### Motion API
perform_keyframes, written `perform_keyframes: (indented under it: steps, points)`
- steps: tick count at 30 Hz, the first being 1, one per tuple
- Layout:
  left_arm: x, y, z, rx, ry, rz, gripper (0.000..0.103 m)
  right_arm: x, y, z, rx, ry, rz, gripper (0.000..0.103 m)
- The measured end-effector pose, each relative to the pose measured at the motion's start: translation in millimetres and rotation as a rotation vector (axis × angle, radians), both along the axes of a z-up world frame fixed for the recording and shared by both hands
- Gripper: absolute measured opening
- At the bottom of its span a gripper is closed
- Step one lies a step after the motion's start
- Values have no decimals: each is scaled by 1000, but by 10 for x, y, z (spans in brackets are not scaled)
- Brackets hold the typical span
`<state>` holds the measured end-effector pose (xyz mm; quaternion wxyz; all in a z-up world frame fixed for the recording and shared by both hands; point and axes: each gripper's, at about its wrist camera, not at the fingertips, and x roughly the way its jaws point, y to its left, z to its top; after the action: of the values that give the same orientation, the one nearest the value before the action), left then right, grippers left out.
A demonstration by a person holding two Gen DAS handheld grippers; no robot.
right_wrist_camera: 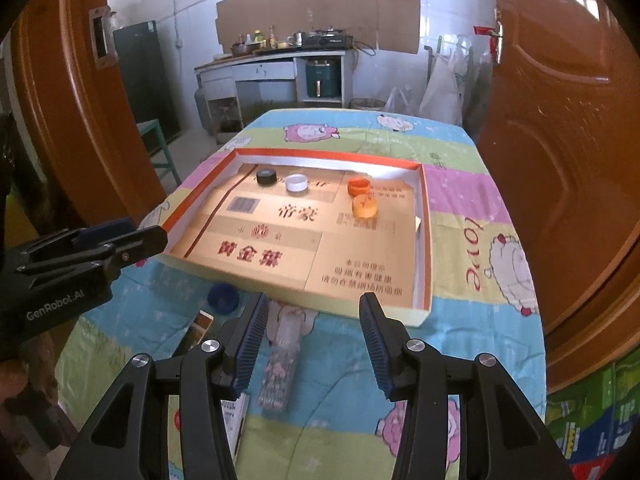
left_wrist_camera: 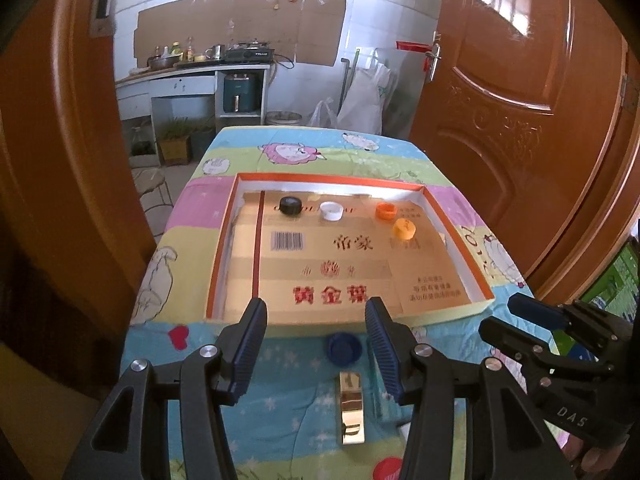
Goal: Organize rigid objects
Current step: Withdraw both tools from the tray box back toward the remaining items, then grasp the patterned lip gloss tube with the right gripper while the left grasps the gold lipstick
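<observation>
from my left wrist view i see a gold bar-shaped thing [left_wrist_camera: 352, 408] lying on the cloth between my left claw's fingers, a blue cap [left_wrist_camera: 343, 347] just past it near the tray's near wall, and a red cap [left_wrist_camera: 387, 469] at the bottom edge. the right wrist view shows none of the gold thing or the red cap; instead it gives me a clear plastic tube [right_wrist_camera: 282, 360] lying lengthwise under the right claw, some printed cards [right_wrist_camera: 200, 330] to its left, and the same blue cap [right_wrist_camera: 223, 298].

left claw [left_wrist_camera: 316, 344] is open, nothing gripped. right claw [right_wrist_camera: 310, 342] is open too, hovering above the tube without touching it.

the tray [left_wrist_camera: 456, 224], a shallow box with an orange rim, sits on the cartoon tablecloth [left_wrist_camera: 280, 400]. in it, along the far wall: 1 black cap [left_wrist_camera: 291, 205], 1 white cap [left_wrist_camera: 331, 211], 1 orange cap [left_wrist_camera: 386, 211], and 1 yellow-orange cap [left_wrist_camera: 404, 228] just in front of the orange one.

brown doors flank the table; a kitchen counter stands beyond it. each claw shows at the other view's edge.
</observation>
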<state>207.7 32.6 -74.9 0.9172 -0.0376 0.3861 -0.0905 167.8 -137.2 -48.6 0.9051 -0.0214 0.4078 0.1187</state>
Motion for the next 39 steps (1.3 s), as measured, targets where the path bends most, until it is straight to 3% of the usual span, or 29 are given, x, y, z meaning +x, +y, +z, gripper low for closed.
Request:
perform_keyframes:
  steps: [13, 20, 33, 39]
  points:
    - [-278, 71, -141, 4, 10, 2, 51, -280, -3, -100, 1, 20, -16, 49]
    - [-336, -38, -376, 3, 56, -52, 51, -302, 30, -210, 1, 44, -20, 49]
    - [-247, -269, -758, 83, 133, -100, 51, -247, 48, -351, 4, 79, -19, 49]
    - [-221, -218, -828, 85, 135, -85, 39, -155, 144, -453, -1, 99, -9, 49]
